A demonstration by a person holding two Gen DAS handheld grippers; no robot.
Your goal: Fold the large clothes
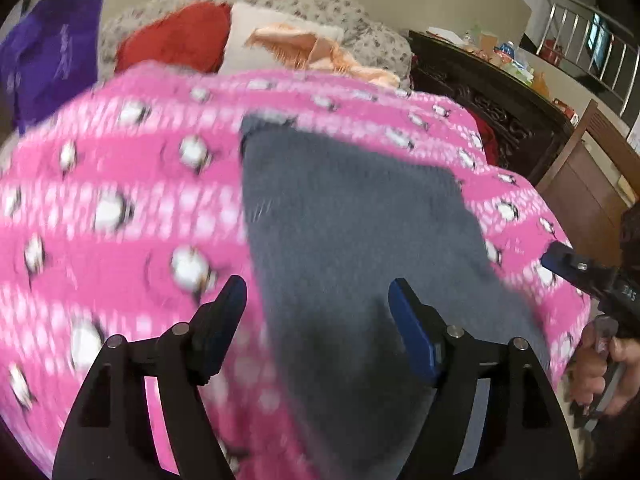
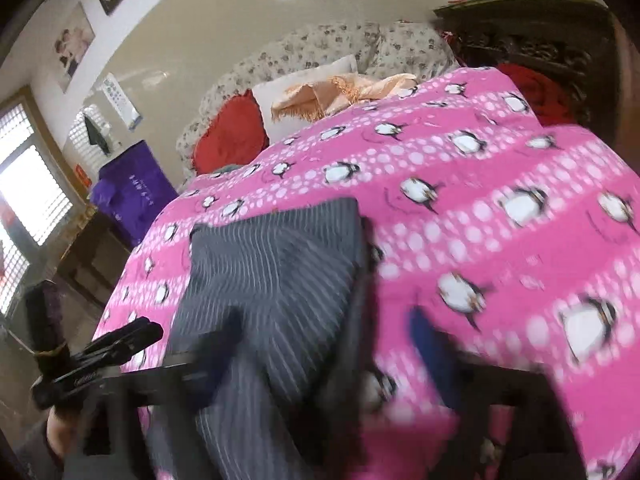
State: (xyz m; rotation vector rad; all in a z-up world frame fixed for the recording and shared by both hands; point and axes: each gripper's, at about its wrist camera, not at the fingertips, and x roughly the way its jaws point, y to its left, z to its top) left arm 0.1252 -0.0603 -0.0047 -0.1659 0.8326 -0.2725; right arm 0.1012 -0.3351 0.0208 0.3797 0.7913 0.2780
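- The grey pinstriped cloth garment point(image 1: 352, 240) lies on the pink penguin-print bedspread point(image 1: 120, 184).
- Left gripper point(image 1: 318, 300) fingers spread, empty; right gripper point(image 2: 320, 344) too blurred to tell.
- Risk: a hasty grab bunches the bedspread too.

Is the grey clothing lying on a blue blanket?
No, the grey garment lies on a pink blanket printed with penguins.
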